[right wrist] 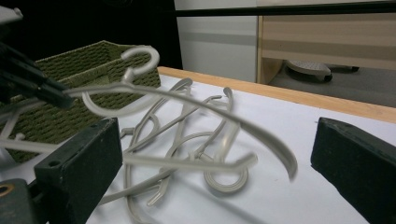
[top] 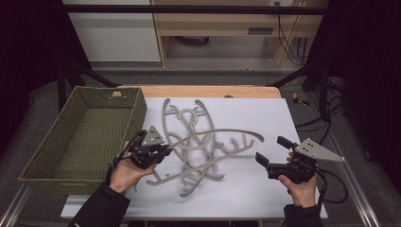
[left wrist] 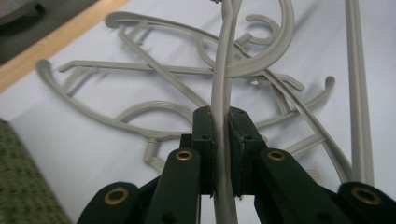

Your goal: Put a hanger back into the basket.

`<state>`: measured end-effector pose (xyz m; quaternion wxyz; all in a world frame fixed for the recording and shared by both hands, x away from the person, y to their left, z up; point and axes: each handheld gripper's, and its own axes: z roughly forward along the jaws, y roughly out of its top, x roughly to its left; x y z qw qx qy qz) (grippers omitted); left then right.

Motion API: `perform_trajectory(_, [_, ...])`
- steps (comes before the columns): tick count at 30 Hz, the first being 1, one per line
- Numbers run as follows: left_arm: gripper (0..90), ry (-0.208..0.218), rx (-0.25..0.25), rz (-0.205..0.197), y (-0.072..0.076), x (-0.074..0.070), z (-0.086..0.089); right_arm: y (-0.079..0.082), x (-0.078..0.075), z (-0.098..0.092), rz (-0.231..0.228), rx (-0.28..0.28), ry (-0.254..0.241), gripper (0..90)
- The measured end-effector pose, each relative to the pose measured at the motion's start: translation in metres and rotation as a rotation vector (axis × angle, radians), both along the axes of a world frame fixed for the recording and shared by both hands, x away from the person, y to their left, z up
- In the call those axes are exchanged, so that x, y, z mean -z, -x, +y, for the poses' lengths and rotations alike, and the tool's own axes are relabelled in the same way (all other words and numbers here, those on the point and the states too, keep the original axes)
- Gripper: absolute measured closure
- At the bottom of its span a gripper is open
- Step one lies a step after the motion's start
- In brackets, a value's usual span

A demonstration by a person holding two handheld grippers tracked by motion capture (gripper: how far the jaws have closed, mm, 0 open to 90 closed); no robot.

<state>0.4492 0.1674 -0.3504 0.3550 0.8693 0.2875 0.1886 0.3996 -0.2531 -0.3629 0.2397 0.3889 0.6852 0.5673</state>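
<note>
Several grey plastic hangers (top: 185, 118) lie tangled on the white sheet (top: 265, 113). My left gripper (top: 166, 150) is shut on the arm of one grey hanger (top: 222, 132), which arches above the pile toward the right. In the left gripper view its pads (left wrist: 205, 130) squeeze that hanger's thin bar (left wrist: 223, 70) from both sides. The right gripper view shows the same hanger (right wrist: 196, 100) raised with its hook up, by the basket. My right gripper (top: 273, 150) stands open at the right of the pile, with nothing between its jaws (right wrist: 217, 140).
A green woven basket (top: 137, 113) stands at the left of the table, just beside my left hand. The table's wooden edge (top: 213, 91) runs behind the sheet. Dark frame posts stand at both sides, and wooden furniture at the back.
</note>
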Motion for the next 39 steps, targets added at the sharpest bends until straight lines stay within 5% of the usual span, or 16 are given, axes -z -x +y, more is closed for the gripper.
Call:
perform_trajectory(14, [82.2,0.047,-0.074,-0.117,0.0,-0.052,0.048,-0.001,0.001,0.001,0.005,0.0,0.006,2.2])
perform_trajectory(20, [82.2,0.071,-0.108,-0.123,-0.005,-0.068,0.07,0.0,0.001,0.0,0.004,0.002,0.0,2.2])
perform_trajectory(26, [82.2,0.109,-0.158,-0.129,-0.012,-0.077,0.091,-0.001,0.001,0.0,0.006,0.003,0.008,2.1])
perform_trajectory(39, [82.2,0.075,-0.25,-0.161,-0.027,-0.081,0.139,-0.002,0.002,0.001,0.013,0.004,0.009,2.1])
